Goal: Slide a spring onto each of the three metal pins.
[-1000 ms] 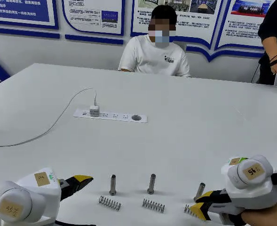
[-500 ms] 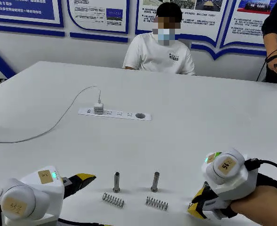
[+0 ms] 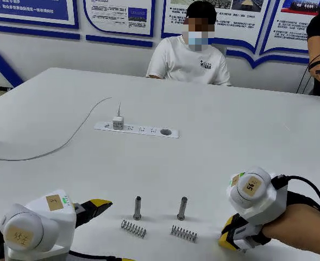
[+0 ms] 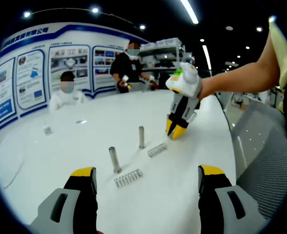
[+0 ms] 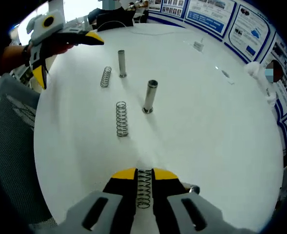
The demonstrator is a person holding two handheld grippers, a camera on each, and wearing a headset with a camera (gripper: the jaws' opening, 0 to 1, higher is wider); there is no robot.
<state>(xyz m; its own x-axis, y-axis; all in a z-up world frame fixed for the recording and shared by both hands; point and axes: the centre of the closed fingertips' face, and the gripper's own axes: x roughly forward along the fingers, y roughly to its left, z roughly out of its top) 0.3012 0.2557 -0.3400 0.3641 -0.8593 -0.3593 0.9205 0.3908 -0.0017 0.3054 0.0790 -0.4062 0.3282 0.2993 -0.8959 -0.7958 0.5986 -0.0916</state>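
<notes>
Bench state, head view: left pin point(image 3: 137, 207) and middle pin point(image 3: 182, 208) stand upright at lower centre of the table point(image 3: 214, 136). Left spring point(image 3: 133, 228) and middle spring point(image 3: 183, 234) lie flat, each just below its pin and apart from it. We see no spring on either pin.

Left gripper point(image 4: 147, 171): in its own view the jaws are spread wide along the bottom edge with nothing between them. The left spring lies just above the gap. In the head view this gripper sits at lower left.

Right gripper point(image 5: 144, 175): its own view shows the yellow tips pinching a third spring point(image 5: 143, 189) at bottom centre. In the head view the gripper's body, at lower right, stands in front of the tips, so the pinch is hidden there. In the left gripper view it points tip-down at the table, just right of the middle spring; the held spring is too small to make out there.

Right gripper view also shows a small metal end point(image 5: 194, 189) just beside the right-hand jaw. We cannot tell whether it is the third pin.

Far side of the table: power strip point(image 3: 136, 129), seated person point(image 3: 189, 51).
</notes>
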